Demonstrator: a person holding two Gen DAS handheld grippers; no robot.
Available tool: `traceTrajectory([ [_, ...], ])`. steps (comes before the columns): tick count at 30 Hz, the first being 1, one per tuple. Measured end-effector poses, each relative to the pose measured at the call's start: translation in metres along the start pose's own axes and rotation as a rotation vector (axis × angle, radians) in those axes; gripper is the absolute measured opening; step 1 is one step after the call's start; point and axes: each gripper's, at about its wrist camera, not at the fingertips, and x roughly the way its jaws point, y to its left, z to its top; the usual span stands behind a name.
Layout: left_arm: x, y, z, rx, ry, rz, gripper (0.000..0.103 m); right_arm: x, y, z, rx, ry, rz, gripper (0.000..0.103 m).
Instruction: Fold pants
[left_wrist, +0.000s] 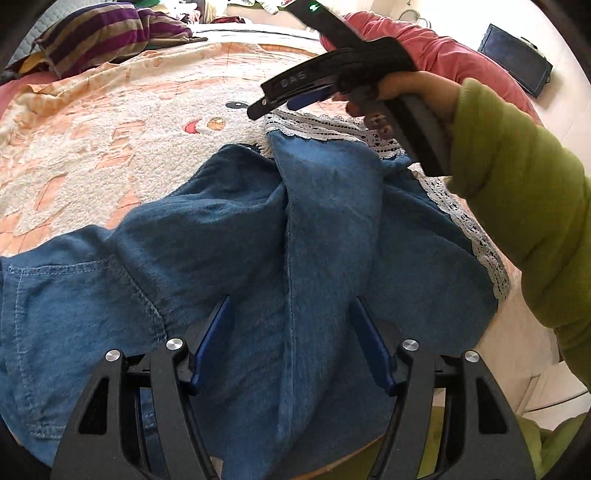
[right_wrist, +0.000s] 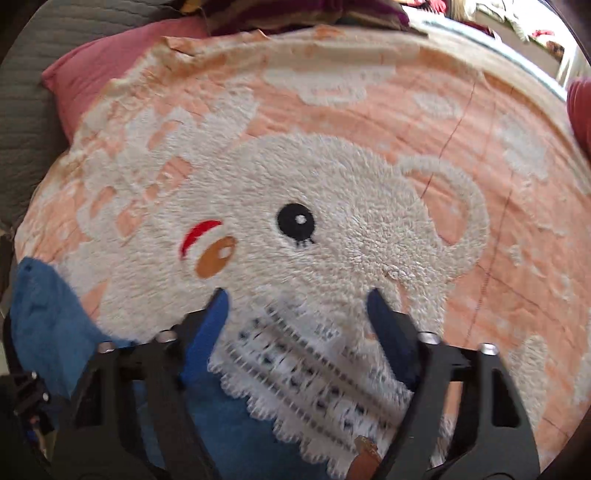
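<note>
Fingers (left_wrist: 218, 325) of both grippers spread wide over pants (left_wrist: 258, 240); lace hem (right_wrist: 314, 369) beneath right.

1. Left wrist view: raised letters "DAS" on the black upper arm of the right claw (left_wrist: 275, 101), far right of centre; any further characters are unreadable.
2. Right wrist view: no legible text, labels or numbers.

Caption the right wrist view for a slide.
Open right gripper hovers over the pants' lace hem on a bear blanket.
</note>
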Motion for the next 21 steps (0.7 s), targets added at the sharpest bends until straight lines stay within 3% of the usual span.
traceTrajectory([
  [1, 0.000, 0.000, 0.000, 0.002, -0.003, 0.000, 0.064, -0.001, -0.001, -0.002, 0.005, 0.002, 0.039, 0.030],
  [2, 0.000, 0.000, 0.001, 0.004, -0.004, -0.002, 0.064, -0.005, 0.000, -0.003, 0.003, -0.009, 0.062, 0.014],
  [3, 0.000, -0.001, 0.001, 0.005, -0.007, -0.004, 0.064, -0.016, 0.001, -0.007, -0.007, -0.042, 0.071, 0.010],
  [11, 0.004, -0.002, 0.002, 0.028, -0.034, 0.017, 0.063, -0.121, -0.018, -0.054, 0.058, -0.306, 0.114, 0.008],
  [12, 0.004, -0.003, 0.002, 0.037, -0.041, 0.028, 0.060, -0.137, -0.021, -0.068, 0.072, -0.338, 0.108, 0.008],
  [15, 0.004, -0.005, 0.001, 0.049, -0.049, 0.042, 0.035, -0.166, -0.028, -0.096, 0.112, -0.396, 0.103, 0.007],
  [17, 0.001, -0.005, 0.000, 0.049, -0.057, 0.018, 0.010, -0.179, -0.035, -0.116, 0.146, -0.418, 0.103, 0.007],
  [21, -0.009, -0.013, -0.006, 0.098, -0.076, 0.008, 0.003, -0.196, -0.036, -0.158, 0.184, -0.439, 0.090, 0.007],
])
